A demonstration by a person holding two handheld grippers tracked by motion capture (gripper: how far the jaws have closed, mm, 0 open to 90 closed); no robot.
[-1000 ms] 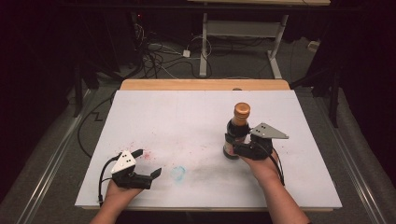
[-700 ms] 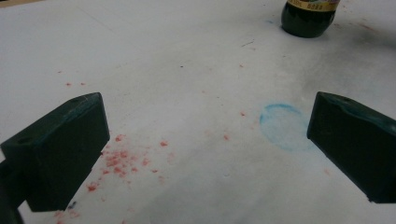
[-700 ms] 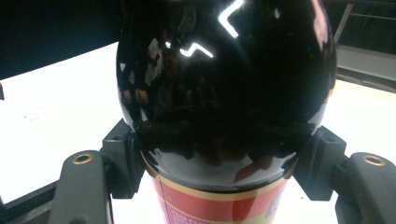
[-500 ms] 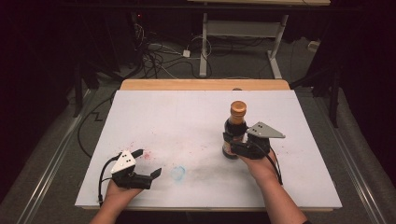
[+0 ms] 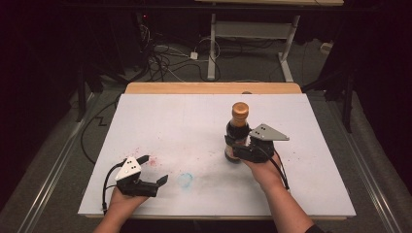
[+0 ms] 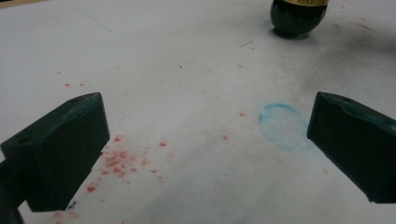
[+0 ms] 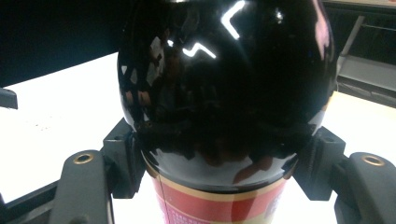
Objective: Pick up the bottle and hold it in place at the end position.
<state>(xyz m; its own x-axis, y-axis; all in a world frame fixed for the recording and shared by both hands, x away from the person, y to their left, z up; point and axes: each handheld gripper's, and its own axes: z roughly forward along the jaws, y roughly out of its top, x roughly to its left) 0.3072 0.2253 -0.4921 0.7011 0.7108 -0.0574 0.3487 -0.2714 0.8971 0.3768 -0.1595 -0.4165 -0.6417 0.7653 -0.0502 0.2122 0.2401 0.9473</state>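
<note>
Your right gripper (image 5: 236,147) is clamped on the dark glass bottle (image 5: 237,137), one jaw on each side of its body just above the red label, as the right gripper view shows. The bottle stands upright on the white table (image 5: 194,121), right of centre, its base on or just above the board; you cannot tell which from above. Keep the wrist level so the bottle does not tip, and hold the squeeze steady: the glass is glossy and rounded where the pads sit, so it could slide if you loosen or twist. If you lift, go straight up before carrying it anywhere.

Your left gripper (image 5: 150,175) rests near the front left edge with its jaws spread wide and nothing between them, above red specks (image 6: 116,161) and beside a faint blue ring (image 6: 282,126).

The bottle wears a copper-coloured cap (image 5: 240,110), so it looks sealed; through the dark glass its contents cannot be made out.
</note>
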